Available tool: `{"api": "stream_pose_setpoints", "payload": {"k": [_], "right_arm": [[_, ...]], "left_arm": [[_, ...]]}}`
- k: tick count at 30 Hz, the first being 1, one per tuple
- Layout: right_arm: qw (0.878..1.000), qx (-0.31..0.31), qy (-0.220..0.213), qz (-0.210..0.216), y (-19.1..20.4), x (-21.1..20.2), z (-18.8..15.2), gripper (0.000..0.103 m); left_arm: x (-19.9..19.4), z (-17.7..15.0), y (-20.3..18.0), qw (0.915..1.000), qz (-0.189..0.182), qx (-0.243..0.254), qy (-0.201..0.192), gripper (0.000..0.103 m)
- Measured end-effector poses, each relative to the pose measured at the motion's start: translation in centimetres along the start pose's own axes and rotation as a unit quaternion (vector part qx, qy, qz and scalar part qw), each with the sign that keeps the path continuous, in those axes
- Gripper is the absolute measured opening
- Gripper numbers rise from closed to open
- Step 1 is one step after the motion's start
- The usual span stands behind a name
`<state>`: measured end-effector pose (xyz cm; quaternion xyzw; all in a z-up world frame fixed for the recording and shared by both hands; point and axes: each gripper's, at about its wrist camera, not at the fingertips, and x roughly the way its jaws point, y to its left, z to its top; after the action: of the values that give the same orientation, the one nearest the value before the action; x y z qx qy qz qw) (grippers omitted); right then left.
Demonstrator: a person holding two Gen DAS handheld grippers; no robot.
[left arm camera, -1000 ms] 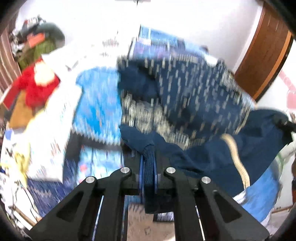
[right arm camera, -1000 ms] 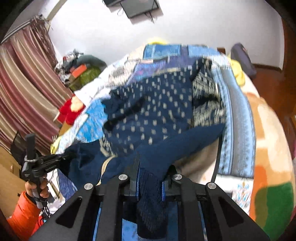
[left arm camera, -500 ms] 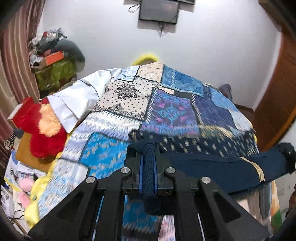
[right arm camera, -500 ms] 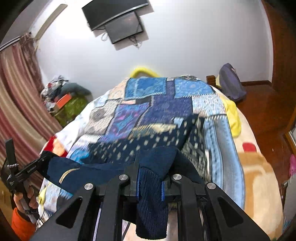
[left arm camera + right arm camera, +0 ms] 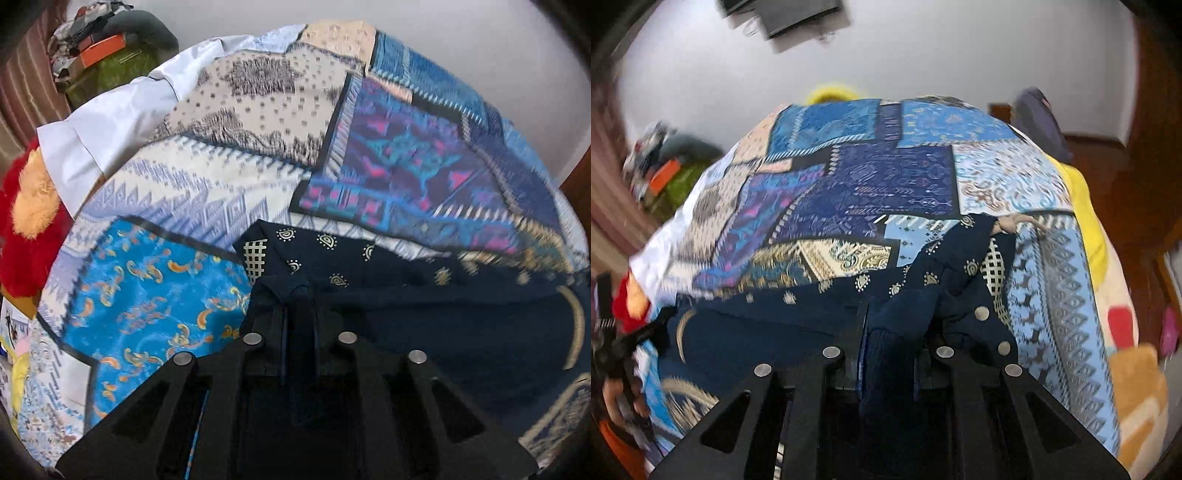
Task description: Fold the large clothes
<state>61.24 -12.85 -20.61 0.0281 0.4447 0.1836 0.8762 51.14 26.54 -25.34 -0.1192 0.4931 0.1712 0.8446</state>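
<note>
Now both tongs tilt steeply downward: left tongs (image 5: 299, 314) opening around navy garment (image 5: 461, 325), right tongs (image 5: 890, 332) clamping it.

No readable text, label, brand, number or sign in either wrist view, navy garment (image 5: 461, 325) printed with gold motifs only, patchwork bedspread (image 5: 897, 177) patterned without lettering, orange box (image 5: 105, 46) too blurred to read
</note>
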Motion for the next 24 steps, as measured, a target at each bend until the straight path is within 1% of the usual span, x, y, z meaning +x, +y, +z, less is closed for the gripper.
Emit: {"api": "stream_pose_setpoints", "payload": {"k": [2,5,6,7,9,10,11,12,13,14,15,16,17,18,19,20,22,24], "right_arm": [[0.998,-0.058,-0.003,-0.005,0.4,-0.5,-0.5,0.013],[0.996,-0.088,-0.003,-0.012,0.3,-1.7,-0.8,0.013],[0.996,-0.092,-0.004,-0.024,0.0,-2.4,-0.9,0.013],[0.995,-0.091,-0.011,-0.039,-0.4,-2.8,-0.9,0.013],[0.991,-0.084,-0.035,-0.096,-1.6,-4.1,-1.4,0.014],[0.990,-0.071,-0.039,-0.117,-2.5,-4.6,-1.6,0.014],[0.989,-0.054,-0.032,-0.136,-3.6,-4.9,-1.9,0.014],[0.990,-0.042,-0.019,-0.137,-4.7,-5.1,-2.2,0.014],[0.991,-0.035,-0.010,-0.129,-5.4,-5.4,-2.4,0.014],[0.993,-0.027,-0.001,-0.118,-6.1,-5.9,-2.8,0.014],[0.994,-0.025,0.000,-0.111,-6.5,-6.9,-3.3,0.014],[0.994,-0.029,-0.005,-0.107,-6.4,-7.7,-3.5,0.014],[0.994,-0.036,-0.015,-0.104,-6.1,-8.8,-3.8,0.014],[0.994,-0.046,-0.026,-0.097,-5.5,-10.2,-4.1,0.014],[0.994,-0.053,-0.033,-0.086,-5.0,-11.2,-4.3,0.014],[0.995,-0.058,-0.037,-0.075,-4.3,-11.7,-4.4,0.014],[0.995,-0.073,-0.043,-0.053,-2.7,-13.2,-4.5,0.014],[0.994,-0.089,-0.050,-0.035,-0.6,-14.2,-4.9,0.014]], "left_arm": [[0.1,-0.5,-0.7,0.9996,0.016,0.021,-0.009,0.014],[0.0,-0.7,-1.1,0.9989,0.025,0.037,-0.010,0.015],[0.0,-0.7,-1.1,0.9988,0.024,0.042,-0.007,0.015],[0.0,-0.7,-1.1,0.9985,0.023,0.050,-0.001,0.015],[-0.5,-0.6,-1.1,0.9976,0.019,0.065,0.007,0.015],[-1.0,-0.6,-1.2,0.9962,0.025,0.084,0.006,0.016],[-1.7,-0.5,-1.2,0.9950,0.027,0.096,0.004,0.018],[-2.5,-0.5,-1.1,0.9943,0.025,0.104,0.002,0.022],[-3.6,-0.4,-0.9,0.9942,0.020,0.106,-0.004,0.023],[-4.6,-0.3,-0.6,0.9945,0.013,0.103,-0.010,0.028],[-5.8,-0.1,-0.2,0.9951,0.002,0.098,-0.017,0.040],[-7.0,0.0,0.2,0.9954,0.006,0.091,-0.028,0.054],[-8.0,0.2,0.5,0.9951,0.022,0.086,-0.043,0.086],[-9.7,0.3,1.0,0.9927,0.043,0.080,-0.080,0.098],[-11.0,0.3,1.4,0.9897,0.051,0.080,-0.108,0.098],[-11.8,0.3,1.6,0.9880,0.054,0.081,-0.120,0.098],[-13.1,0.4,2.4,0.9889,0.048,0.076,-0.118,0.098],[-13.8,-0.2,2.8,0.9912,0.025,0.065,-0.113,0.098]]}}
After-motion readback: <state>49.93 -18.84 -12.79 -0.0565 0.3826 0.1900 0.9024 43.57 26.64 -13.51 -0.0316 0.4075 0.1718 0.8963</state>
